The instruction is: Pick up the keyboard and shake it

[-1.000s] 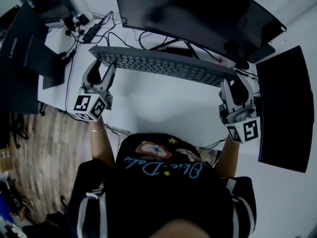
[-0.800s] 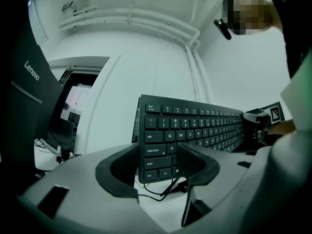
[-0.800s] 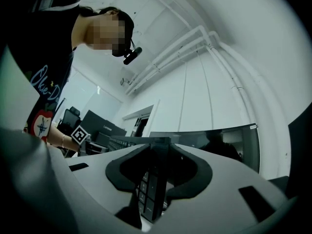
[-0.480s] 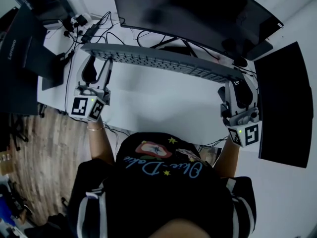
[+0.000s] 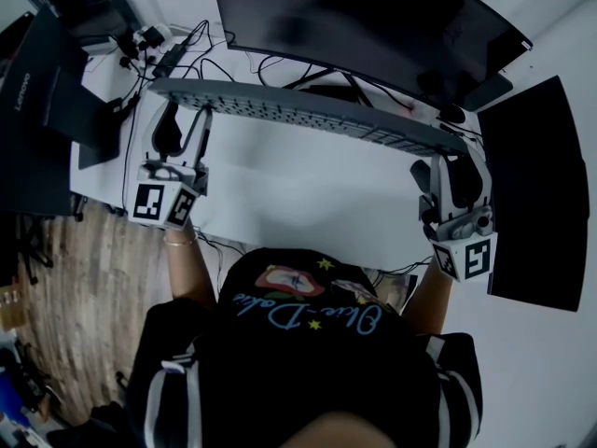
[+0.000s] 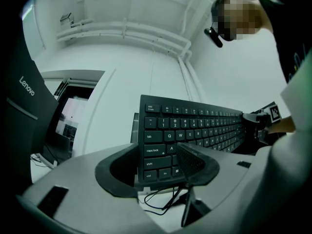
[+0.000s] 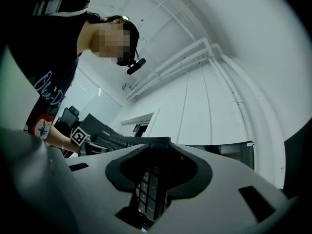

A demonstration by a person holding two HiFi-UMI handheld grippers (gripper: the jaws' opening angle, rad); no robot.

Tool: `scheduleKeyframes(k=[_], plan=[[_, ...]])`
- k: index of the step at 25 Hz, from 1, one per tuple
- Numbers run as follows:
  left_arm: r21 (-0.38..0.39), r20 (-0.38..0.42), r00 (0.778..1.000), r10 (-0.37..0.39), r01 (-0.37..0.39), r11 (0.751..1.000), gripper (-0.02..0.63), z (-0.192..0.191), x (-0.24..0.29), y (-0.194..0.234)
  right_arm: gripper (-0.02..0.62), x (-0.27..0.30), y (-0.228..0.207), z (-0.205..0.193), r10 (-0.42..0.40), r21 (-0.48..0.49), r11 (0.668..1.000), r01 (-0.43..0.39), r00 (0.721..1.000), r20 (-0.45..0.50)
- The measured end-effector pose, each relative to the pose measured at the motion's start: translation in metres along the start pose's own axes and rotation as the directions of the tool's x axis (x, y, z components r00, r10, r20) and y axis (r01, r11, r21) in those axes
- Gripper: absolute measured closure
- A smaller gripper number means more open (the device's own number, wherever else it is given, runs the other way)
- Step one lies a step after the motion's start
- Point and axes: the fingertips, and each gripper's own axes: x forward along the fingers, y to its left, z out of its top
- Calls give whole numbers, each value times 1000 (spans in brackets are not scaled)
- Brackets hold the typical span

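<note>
1. The left gripper (image 5: 182, 124) has its 2 jaws pinching the left end of the keyboard (image 5: 308, 115). In the left gripper view, the end with the caps lock and shift keys sits between these jaws, and both pads press on it.
2. The right gripper (image 5: 452, 161) has its 2 jaws pinching the right end of the same keyboard. In the right gripper view, a narrow column of keys stands between the jaws.
3. The keyboard spans from one pair of jaws to the other and is tilted, so the head view shows it almost edge-on as a thin grey strip.
4. Below the left jaws, the white counter (image 5: 298, 194) and a loose black cable (image 6: 161, 201) show under the lower edge of the keyboard, so it is not resting there.
5. Beyond both pairs of jaws stands a wide curved monitor (image 5: 373, 26).
6. To the outer side of the left jaws stands a dark laptop (image 5: 47, 91).
7. To the outer side of the right jaws lies a black mat (image 5: 536, 194).
</note>
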Motion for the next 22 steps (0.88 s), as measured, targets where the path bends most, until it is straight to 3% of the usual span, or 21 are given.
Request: scheduleKeyframes(k=[12,22], plan=[[-16,-59,998,2,-3,1000,380,-10,-8,-2,483,-4,1,-5,-6,20,1000,7,999,-47],[-16,-142,990,11,-14,1000,380,-30,-14,-4,483,-10,-2,-30,-14,99,995,25,994,-108]])
